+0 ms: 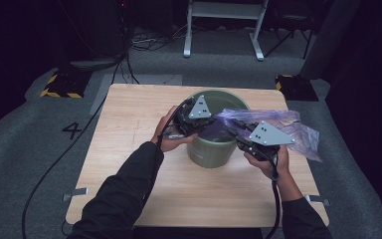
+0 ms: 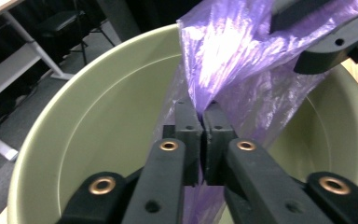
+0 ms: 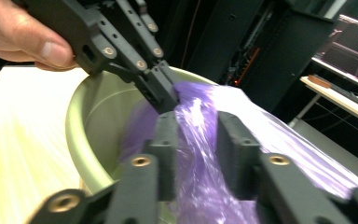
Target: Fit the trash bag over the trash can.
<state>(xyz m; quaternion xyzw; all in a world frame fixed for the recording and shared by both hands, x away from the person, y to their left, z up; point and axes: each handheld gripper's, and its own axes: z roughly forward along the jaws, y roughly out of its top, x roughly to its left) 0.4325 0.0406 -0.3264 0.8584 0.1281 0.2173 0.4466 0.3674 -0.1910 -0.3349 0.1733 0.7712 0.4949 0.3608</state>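
An olive-green bucket (image 1: 214, 155) stands mid-table. A thin purple plastic bag (image 1: 291, 128) drapes from its mouth off to the right. My left gripper (image 1: 213, 127) reaches over the bucket's near-left rim. In the left gripper view its jaws (image 2: 203, 126) are shut on a fold of the bag (image 2: 233, 56) above the bucket's inside (image 2: 98, 116). My right gripper (image 1: 232, 122) comes in from the right. In the right gripper view its jaws (image 3: 198, 135) stand apart, the bag (image 3: 270, 140) running loosely between them. The left gripper (image 3: 170, 100) pinches the bag just beyond, over the bucket rim (image 3: 74, 126).
The wooden table (image 1: 129, 149) has bare surface left of and in front of the bucket. Grey carpet surrounds it. A white stand frame (image 1: 224, 30) and floor cables (image 1: 144, 42) lie behind. Yellow-and-black blocks (image 1: 62, 84) sit at the far corners.
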